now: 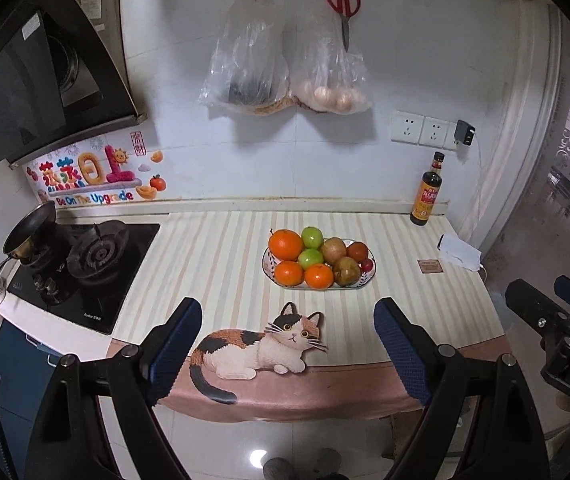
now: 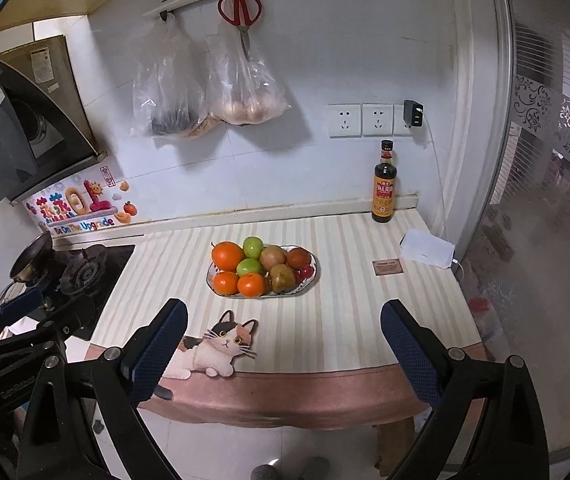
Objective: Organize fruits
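A patterned oval plate [image 1: 368,276] [image 2: 312,279] sits mid-counter on the striped cloth, piled with fruit: three oranges [image 1: 285,244] [image 2: 227,255], two green apples [image 1: 311,237] [image 2: 253,246], brownish pears [image 1: 347,271] [image 2: 281,278], a dark red fruit [image 1: 357,251] [image 2: 298,257] and small red ones. My left gripper [image 1: 287,322] hangs open in front of the counter edge, well short of the plate, nothing between its blue pads. My right gripper [image 2: 283,326] is likewise open and empty, back from the plate. Each gripper shows at the other view's edge.
A gas hob [image 1: 97,256] with a small pan [image 1: 31,226] lies left. A sauce bottle [image 1: 429,192] [image 2: 384,184], a white pack [image 1: 459,252] and a small card [image 1: 431,267] stand at the right end. Bags and red scissors [image 1: 343,4] hang on the wall. A cat picture [image 1: 261,346] marks the cloth's front.
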`<state>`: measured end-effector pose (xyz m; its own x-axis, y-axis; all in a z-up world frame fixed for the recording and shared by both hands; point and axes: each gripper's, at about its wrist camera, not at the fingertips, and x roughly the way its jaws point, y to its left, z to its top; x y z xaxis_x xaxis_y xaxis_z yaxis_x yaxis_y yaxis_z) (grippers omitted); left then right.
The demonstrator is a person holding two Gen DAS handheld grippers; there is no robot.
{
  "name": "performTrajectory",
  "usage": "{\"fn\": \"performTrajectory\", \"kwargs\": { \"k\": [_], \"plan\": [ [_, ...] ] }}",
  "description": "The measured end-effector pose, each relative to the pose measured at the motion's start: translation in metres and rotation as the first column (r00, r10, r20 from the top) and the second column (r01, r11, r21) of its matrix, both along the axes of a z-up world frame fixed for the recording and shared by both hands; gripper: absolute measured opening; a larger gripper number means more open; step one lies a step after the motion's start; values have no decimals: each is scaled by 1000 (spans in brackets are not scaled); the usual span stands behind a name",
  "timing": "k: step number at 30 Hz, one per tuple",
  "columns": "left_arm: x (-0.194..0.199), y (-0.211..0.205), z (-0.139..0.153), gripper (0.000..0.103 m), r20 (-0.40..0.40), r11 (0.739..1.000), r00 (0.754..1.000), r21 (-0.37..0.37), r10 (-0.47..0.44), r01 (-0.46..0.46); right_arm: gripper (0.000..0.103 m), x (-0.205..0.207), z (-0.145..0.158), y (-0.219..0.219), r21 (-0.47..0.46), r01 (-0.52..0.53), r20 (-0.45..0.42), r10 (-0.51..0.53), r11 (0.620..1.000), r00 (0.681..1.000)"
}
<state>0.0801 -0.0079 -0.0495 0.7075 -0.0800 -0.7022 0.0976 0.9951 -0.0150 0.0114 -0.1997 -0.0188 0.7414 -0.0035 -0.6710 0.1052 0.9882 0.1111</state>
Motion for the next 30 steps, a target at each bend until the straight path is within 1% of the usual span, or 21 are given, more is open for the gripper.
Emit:
{"fn": "performTrajectory", "kwargs": {
  "k": [2, 3, 4, 10, 16, 19, 23, 30],
  "plan": [
    [8, -2, -3, 88, -17, 1000, 1000, -1, 1, -1, 100, 8, -2, -3, 4, -9, -11, 9, 1000, 1000],
    [14, -4, -5, 93, -24, 1000, 1000, 9, 4, -4, 100, 13, -3, -4, 8, -13, -14, 13, 1000, 1000],
    [18, -6, -6, 102, -27, 1000, 1000, 17, 5, -4, 100, 19, -5, -5, 10, -17, -19, 18, 1000, 1000],
    [49, -12, -15, 102, -41, 999, 999, 42, 30, -28, 100, 60, -14, -6, -8, -25, -39, 24, 1000, 999],
    [84, -10, -30, 102, -87, 996, 994, 59, 67, -62, 100, 109, -29, -11, -6, -21, -78, 20, 1000, 997],
    [95, -9, -36, 102, -99, 995, 992, 70, 79, -72, 100, 123, -34, -12, -13, -15, -91, 14, 1000, 996],
    [112, -7, -47, 102, -136, 994, 987, 68, 90, -81, 100, 141, -45, -13, -17, -17, -117, 15, 1000, 993],
    [130, -6, -63, 102, -179, 994, 979, 65, 100, -90, 100, 167, -66, -12, -25, -28, -168, 23, 999, 986]
  ]
}}
